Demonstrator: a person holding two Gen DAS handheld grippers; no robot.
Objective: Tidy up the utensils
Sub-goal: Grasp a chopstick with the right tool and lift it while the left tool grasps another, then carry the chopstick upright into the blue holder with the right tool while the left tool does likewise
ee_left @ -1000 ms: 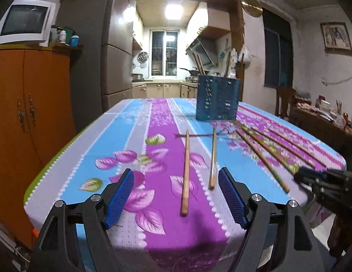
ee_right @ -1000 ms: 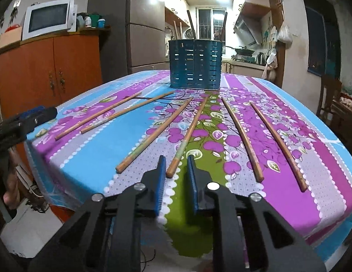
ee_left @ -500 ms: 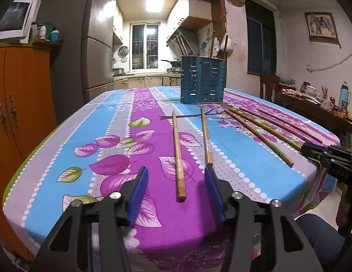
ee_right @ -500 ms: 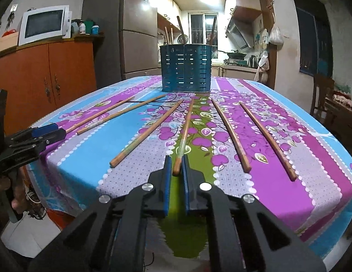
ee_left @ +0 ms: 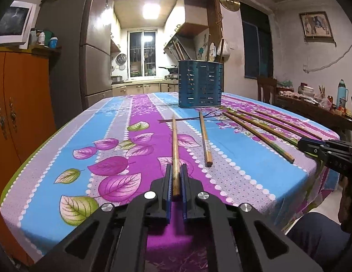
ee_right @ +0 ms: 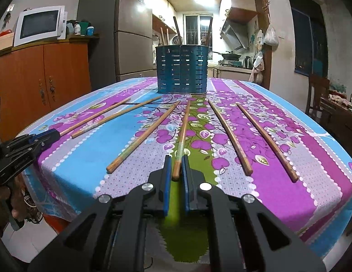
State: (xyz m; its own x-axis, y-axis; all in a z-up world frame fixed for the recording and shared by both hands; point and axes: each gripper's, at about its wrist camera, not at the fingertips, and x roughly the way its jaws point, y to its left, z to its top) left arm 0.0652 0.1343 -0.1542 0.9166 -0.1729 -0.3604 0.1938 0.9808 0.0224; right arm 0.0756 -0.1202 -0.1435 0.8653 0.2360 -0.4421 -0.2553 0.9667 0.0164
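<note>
On the flowered tablecloth (ee_left: 121, 136), nearer than the blue slotted utensil holder (ee_left: 199, 83), the left gripper (ee_left: 175, 181) has just been closing, and its blue pads now clamp the near end of 1 wooden chopstick (ee_left: 174, 140). That chopstick runs from between the pads straight toward the holder, its far tip short of the holder's base. Just to its right lies a 2nd chopstick (ee_left: 205, 138), untouched, also pointing at the holder. Further right, more chopsticks fan out from the holder toward the table edge, where the right gripper shows at the frame's side.

From the right wrist view, the right gripper (ee_right: 176, 170) is pressed together on the near end of the chopstick (ee_right: 182, 133) lying along the green stripe, which points at the middle of the holder (ee_right: 181, 69). 1 loose chopstick (ee_right: 143, 137) lies left of the gripped one, angled toward the holder, and 2 more (ee_right: 229, 136) (ee_right: 266, 140) lie to its right. Several utensil handles stand upright inside the holder. Behind the holder stand a refrigerator (ee_right: 133, 34) and an orange cabinet (ee_right: 44, 74) with a microwave (ee_right: 38, 26) on top.
</note>
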